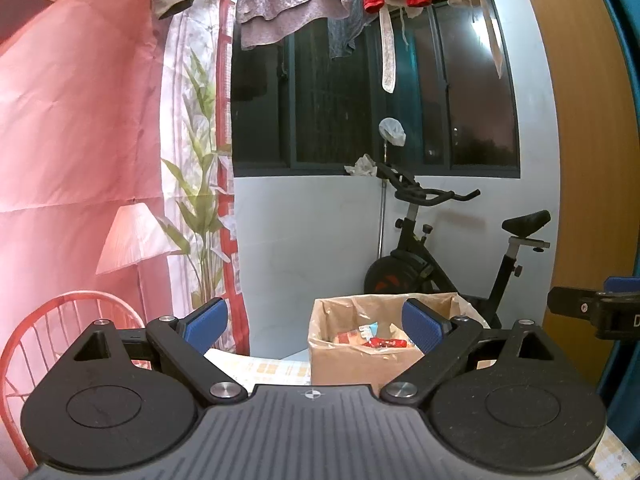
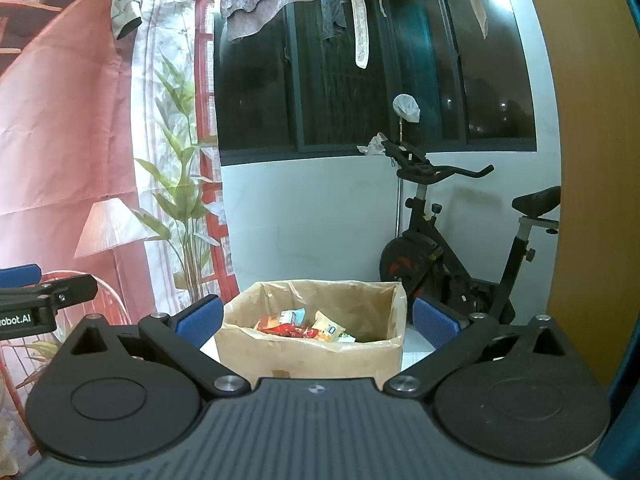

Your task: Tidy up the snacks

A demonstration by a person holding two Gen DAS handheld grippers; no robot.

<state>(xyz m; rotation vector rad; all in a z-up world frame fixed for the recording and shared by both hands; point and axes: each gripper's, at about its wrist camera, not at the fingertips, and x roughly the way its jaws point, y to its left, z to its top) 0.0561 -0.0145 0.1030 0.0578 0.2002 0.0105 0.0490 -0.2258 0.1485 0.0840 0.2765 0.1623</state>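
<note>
While level, both grippers [image 1: 316, 324] [image 2: 316, 322] agape.

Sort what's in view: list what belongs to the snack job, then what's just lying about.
Job: cardboard box; snack packets inside it; left gripper and right gripper, both open and empty.

Lying about: exercise bike; hanging laundry; printed backdrop.

On my left tongs [image 2: 24, 300], seen at the edge of the right wrist view, white lettering reads "obot.AI", its first letter cut off. On my right tongs [image 1: 600, 312], in the left wrist view, only a white "D" shows. The snack wrappers' print is too small to read.
</note>
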